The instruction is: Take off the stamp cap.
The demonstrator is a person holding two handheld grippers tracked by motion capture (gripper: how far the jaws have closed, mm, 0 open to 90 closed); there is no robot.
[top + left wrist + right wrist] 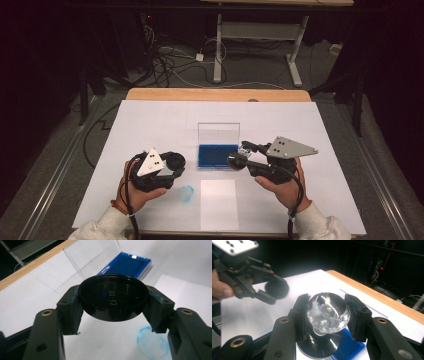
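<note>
My left gripper (pixel 171 165) is shut on a round black cap (pixel 175 161), held above the white table cover; in the left gripper view the cap (pixel 113 298) sits between both jaws with its hollow side up. My right gripper (pixel 241 156) is shut on a clear faceted crystal knob (pixel 328 312) that stands on a shiny round base (pixel 322 347). That knob (pixel 244 149) hangs at the right edge of an open blue ink pad case (pixel 217 155). The case's clear lid (pixel 218 132) stands upright behind the pad.
A round blue ink smudge (pixel 186 194) marks the white cover (pixel 150 120) below the left gripper. A white sheet (pixel 218 204) lies in front of the case. The wooden table edge (pixel 218 94) runs along the back, with cables and a desk frame on the floor beyond.
</note>
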